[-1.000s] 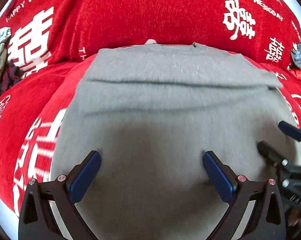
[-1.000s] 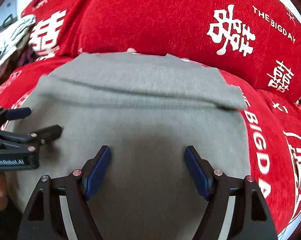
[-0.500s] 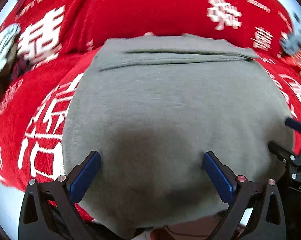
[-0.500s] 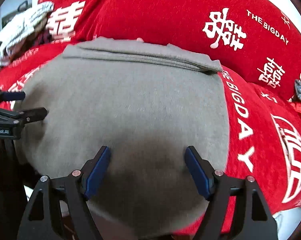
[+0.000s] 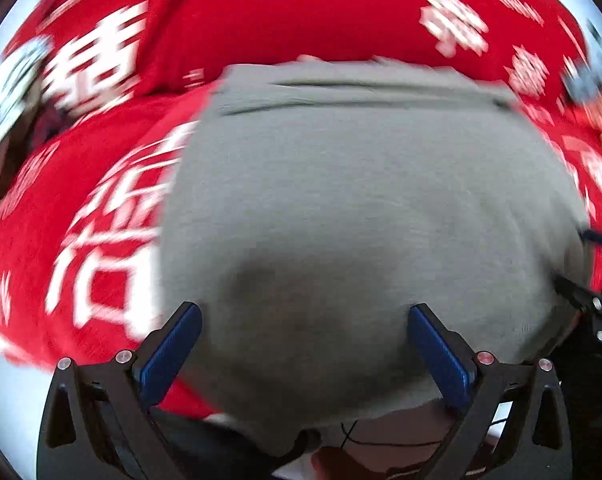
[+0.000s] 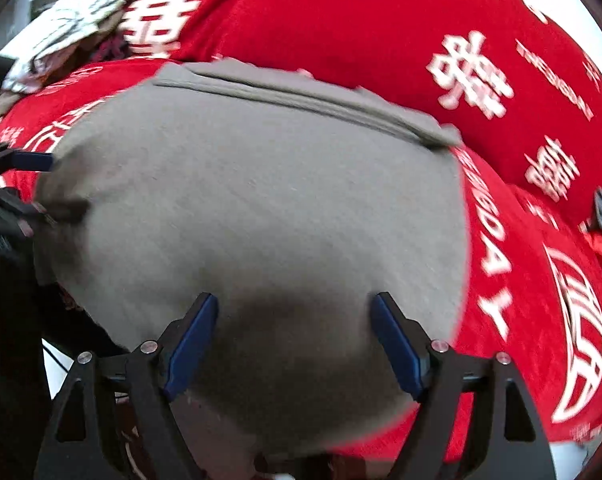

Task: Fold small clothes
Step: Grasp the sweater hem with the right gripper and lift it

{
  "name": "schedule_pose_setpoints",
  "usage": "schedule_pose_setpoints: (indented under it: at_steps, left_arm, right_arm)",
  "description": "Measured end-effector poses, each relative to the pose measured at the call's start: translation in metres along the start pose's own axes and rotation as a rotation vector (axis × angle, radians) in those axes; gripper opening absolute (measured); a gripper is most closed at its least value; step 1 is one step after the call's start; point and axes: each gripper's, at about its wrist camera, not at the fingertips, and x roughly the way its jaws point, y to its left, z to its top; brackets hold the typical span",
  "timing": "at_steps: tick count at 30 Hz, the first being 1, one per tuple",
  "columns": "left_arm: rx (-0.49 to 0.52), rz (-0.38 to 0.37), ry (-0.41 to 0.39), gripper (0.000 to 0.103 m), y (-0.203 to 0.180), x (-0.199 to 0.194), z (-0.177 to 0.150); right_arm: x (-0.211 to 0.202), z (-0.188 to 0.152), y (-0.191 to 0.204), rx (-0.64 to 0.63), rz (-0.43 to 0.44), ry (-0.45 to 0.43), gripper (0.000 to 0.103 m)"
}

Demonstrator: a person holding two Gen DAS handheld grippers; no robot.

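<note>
My left gripper (image 5: 303, 346) and right gripper (image 6: 293, 338) both hang wide open, holding nothing, over the grey garment (image 5: 361, 208) spread on the red blanket (image 6: 521, 240). I should pinch both near corners evenly, then fold straight.

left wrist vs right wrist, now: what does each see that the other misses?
Left wrist only: the left gripper, open over the grey garment, and the right gripper's fingers at the right edge.

Right wrist only: the right gripper, open, a pile of pale clothes at top left, and white BIG DAY lettering beside the garment.

Both: the garment with its folded far edge, lying on the red cover.
</note>
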Motion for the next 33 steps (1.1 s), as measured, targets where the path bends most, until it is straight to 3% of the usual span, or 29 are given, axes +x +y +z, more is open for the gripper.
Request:
schedule_pose_setpoints:
  at_steps: [2,6,9,11,13,14,15,16,18,19,23,28,33]
  left_arm:
    - [-0.11,-0.016,0.0,0.103,0.026,-0.005,-0.003]
    - [-0.313,-0.121,0.107,0.103,0.069,0.016,-0.015]
    - [-0.321,-0.192,0.153,0.103,0.061,0.028,-0.019]
    - [-0.296,-0.19,0.153,0.103,0.05,0.03,-0.02]
    - [-0.279,-0.196,0.15,0.098,0.041,0.028,-0.019]
    - [-0.273,-0.184,0.144,0.088,0.039,0.025,-0.019]
    - [-0.263,-0.163,0.138,0.075,0.039,0.022,-0.017]
    - [-0.257,-0.155,0.132,0.068,0.039,0.019,-0.017]
    - [-0.256,-0.177,0.116,0.025,0.043,0.01,-0.016]
    - [-0.254,-0.198,0.119,0.016,0.044,0.009,-0.016]
    - [-0.253,-0.217,0.125,0.015,0.044,0.005,-0.01]
    - [-0.262,-0.272,0.071,0.015,0.046,-0.01,0.007]
    - [-0.228,-0.272,-0.03,0.015,0.037,-0.015,0.062]
  right_arm:
    - [-0.01,-0.007,-0.019,0.082,-0.012,0.015,0.081]
    - [-0.011,-0.025,-0.049,0.237,-0.004,0.069,0.081]
    - [0.002,-0.031,-0.06,0.32,0.047,0.115,0.083]
    - [0.001,-0.028,-0.055,0.312,0.047,0.108,0.082]
    - [0.001,-0.027,-0.046,0.297,0.057,0.102,0.07]
    - [0.001,-0.027,-0.042,0.285,0.051,0.101,0.064]
    - [0.0,-0.027,-0.039,0.264,0.036,0.1,0.053]
    - [-0.001,-0.027,-0.038,0.253,0.036,0.096,0.035]
    - [-0.005,-0.028,-0.043,0.273,0.086,0.085,0.017]
    - [-0.006,-0.028,-0.047,0.291,0.115,0.09,0.016]
    - [-0.01,-0.027,-0.061,0.353,0.208,0.078,0.012]
    - [-0.036,-0.016,-0.085,0.43,0.319,-0.035,0.012]
    - [-0.045,0.02,-0.107,0.475,0.33,-0.163,0.012]
